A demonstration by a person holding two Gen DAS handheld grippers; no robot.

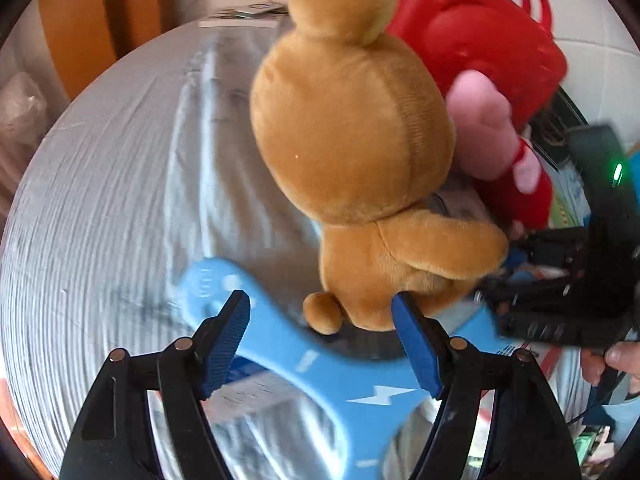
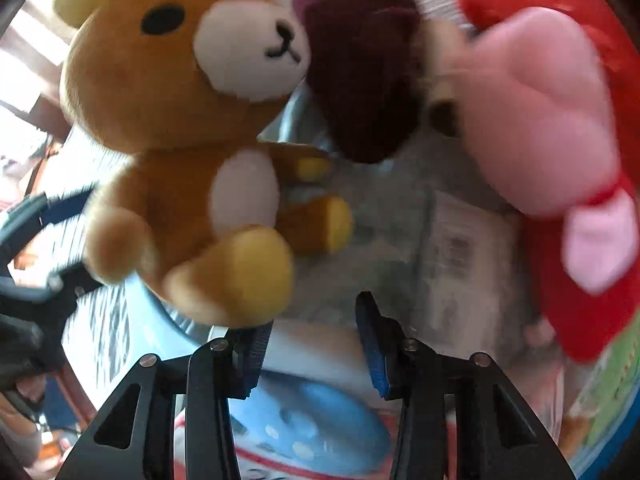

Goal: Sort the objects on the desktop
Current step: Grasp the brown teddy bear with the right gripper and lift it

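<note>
Surface: grey-blue striped cloth (image 1: 120, 208) over the desk, rumpled, its far edge curving against a wooden chair back; both views are motion-blurred.

Bear: brown plush bear (image 1: 352, 132) sits upright near the middle of the cloth, back to the left wrist camera, face to the right one (image 2: 180, 92).

Bear's axis: head up, feet down, roughly vertical; one foot (image 2: 240, 276) reaches toward the right gripper.

Neighbours: pink-and-red plush (image 2: 560, 140) just beside the bear on the far side from the left gripper, a red bag (image 1: 492, 32) behind it, a dark maroon object (image 2: 360, 68) between the two toys.

Underfoot: blue flat plastic piece (image 1: 320, 368) lies on the cloth below the left gripper.

Left gripper (image 1: 320, 340): jaws apart, nothing between the pads; the bear's rump is just ahead and slightly toward the right pad.

Right gripper (image 2: 312, 348): jaws part-open, empty, the bear's foot just above its left pad.

Nearer hand: judged close to even; the left faces the narrow torso squarely.

Coming move: likely a short advance so the pads straddle the body across its upright axis.
</note>
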